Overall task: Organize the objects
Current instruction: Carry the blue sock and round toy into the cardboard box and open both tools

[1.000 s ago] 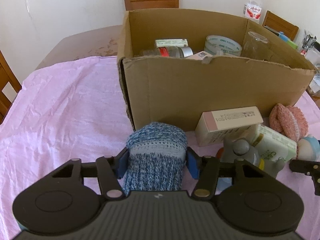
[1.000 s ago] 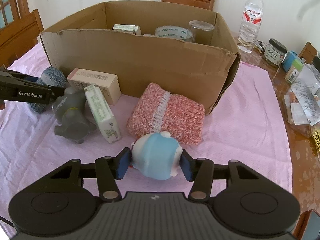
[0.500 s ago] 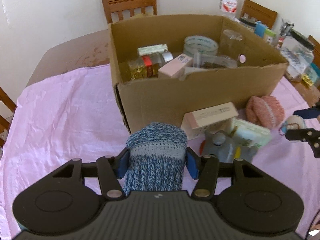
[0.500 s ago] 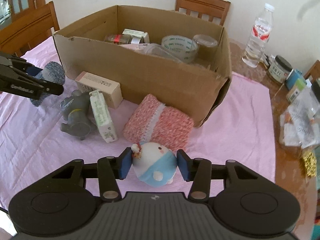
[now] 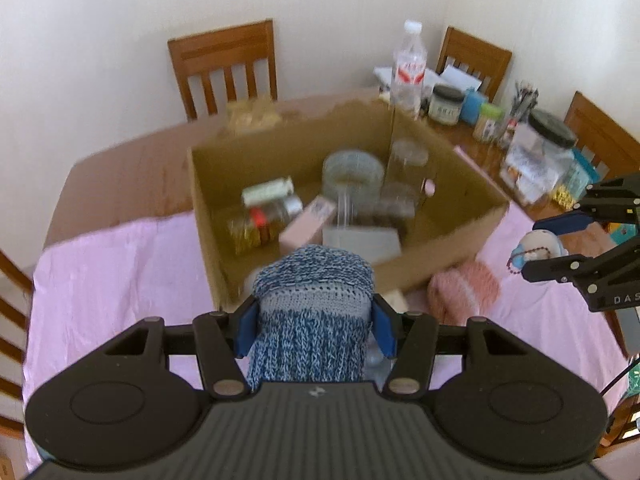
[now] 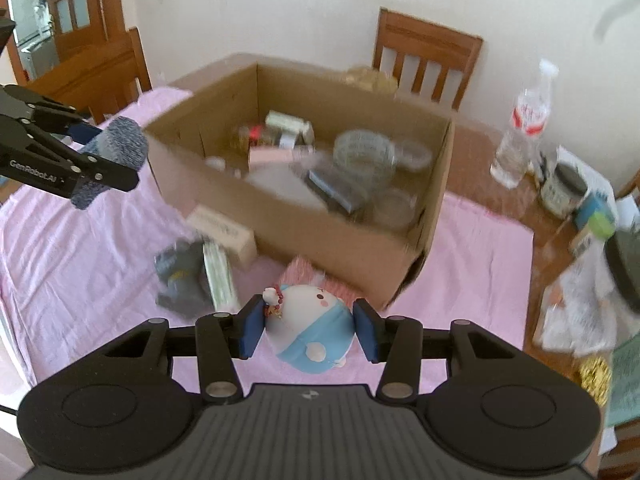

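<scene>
From the left wrist view, the left gripper [image 5: 314, 330] has its blue pads clamped on either side of a blue knitted roll [image 5: 312, 316], which is held off the pink tablecloth [image 5: 108, 280] in front of the near wall of the open cardboard box [image 5: 452, 196]. The box stands toward the far edge of the cloth and holds a roll of clear tape [image 5: 352, 168], a glass jar [image 5: 408, 164], a spice jar with a red band [image 5: 260, 220] and some small cartons, all blurred. Just beside the box's near right corner a pink knitted roll [image 5: 464, 288] lies on the cloth. At the right edge of this view the right gripper [image 5: 544, 240] is closed on a round doll [image 5: 536, 246] and hangs above the cloth. A water bottle [image 5: 408, 68] and several jars stand on bare wood near the table's far right corner. From the right wrist view, the right gripper [image 6: 308, 330] has its jaws clamped on the white-and-blue doll [image 6: 310, 328], which is clear of the cloth, near its front edge. Below it the pink roll [image 6: 300, 276] shows partly, touching the box's [image 6: 320, 232] near wall. To the left, a grey toy [image 6: 180, 276], a green-and-white carton [image 6: 220, 280] and a beige carton [image 6: 224, 232] lie close together against that wall. At the left edge the left gripper [image 6: 100, 152] holds the blue roll [image 6: 116, 152] above the cloth, near the box's left corner.
</scene>
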{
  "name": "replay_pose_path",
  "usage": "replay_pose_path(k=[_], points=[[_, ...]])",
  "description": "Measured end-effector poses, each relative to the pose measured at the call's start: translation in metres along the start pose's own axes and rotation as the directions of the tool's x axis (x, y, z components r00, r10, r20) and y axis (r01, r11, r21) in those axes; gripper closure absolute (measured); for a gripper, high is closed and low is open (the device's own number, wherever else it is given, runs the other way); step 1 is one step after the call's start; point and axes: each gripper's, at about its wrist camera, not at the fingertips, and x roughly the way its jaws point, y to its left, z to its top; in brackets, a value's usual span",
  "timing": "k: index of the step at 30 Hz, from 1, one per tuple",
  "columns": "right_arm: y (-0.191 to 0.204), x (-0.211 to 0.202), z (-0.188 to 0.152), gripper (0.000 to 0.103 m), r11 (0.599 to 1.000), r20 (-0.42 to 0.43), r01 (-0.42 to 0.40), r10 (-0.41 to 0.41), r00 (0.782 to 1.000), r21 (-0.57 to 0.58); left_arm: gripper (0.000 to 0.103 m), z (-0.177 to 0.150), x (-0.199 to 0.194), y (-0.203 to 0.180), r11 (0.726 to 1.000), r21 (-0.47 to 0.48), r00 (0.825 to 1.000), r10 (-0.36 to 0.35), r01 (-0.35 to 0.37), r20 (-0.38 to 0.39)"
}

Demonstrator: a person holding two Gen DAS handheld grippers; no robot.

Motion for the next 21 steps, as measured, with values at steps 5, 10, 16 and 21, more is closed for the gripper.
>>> replay_pose_path(k=[5, 10, 16, 21], points=[[-0.009, -0.012, 0.025, 0.05, 1.0, 0.057, -0.004, 0.005, 0.998, -0.01, 0.047, 0.031, 0.002, -0.003, 1.0, 0.022, 0.999, -0.015, 0.014, 0.047], [-0.017, -0.014, 0.049, 0.05, 1.0, 0.104, 0.005, -0.002, 0.995, -0.021, 0.047, 0.052, 0.015, -0.003, 0.999, 0.045, 0.998, 0.001, -0.004, 0.056], [-0.025, -0.005, 0.074, 0.05, 1.0, 0.131, 0.006, -0.003, 0.991, -0.022, 0.047, 0.066, 0.033, 0.005, 0.999, 0.038, 0.999, 0.033, -0.034, 0.037], [-0.032, 0.01, 0.087, 0.045, 1.0, 0.135, -0.004, 0.003, 0.991, 0.01, 0.005, 0.071, 0.043, 0.013, 0.997, 0.011, 0.997, 0.073, -0.074, 0.038]])
